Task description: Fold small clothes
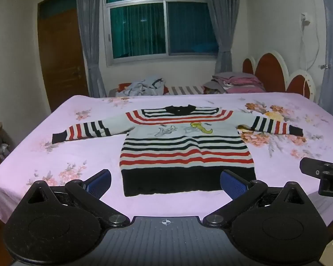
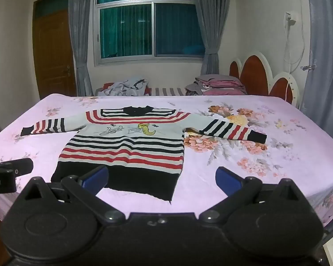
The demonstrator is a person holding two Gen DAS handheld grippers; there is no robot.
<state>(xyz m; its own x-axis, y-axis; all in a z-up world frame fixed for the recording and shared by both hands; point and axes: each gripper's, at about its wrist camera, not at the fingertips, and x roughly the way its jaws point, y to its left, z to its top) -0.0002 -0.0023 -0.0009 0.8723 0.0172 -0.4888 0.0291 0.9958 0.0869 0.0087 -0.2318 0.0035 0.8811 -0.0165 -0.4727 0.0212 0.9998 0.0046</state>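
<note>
A small striped sweater in white, red and black lies flat on the pink floral bedspread, sleeves spread out to both sides, black hem nearest me. My left gripper hovers open just before the hem, nothing between its blue pads. In the right wrist view the same sweater lies left of centre. My right gripper is open over the hem's right corner and holds nothing. Each gripper shows at the edge of the other's view.
The bed's near edge runs just under both grippers. Beyond the bed, a pile of clothes and folded pink bedding lie under the window. A red headboard stands at the right, a wooden door at the left.
</note>
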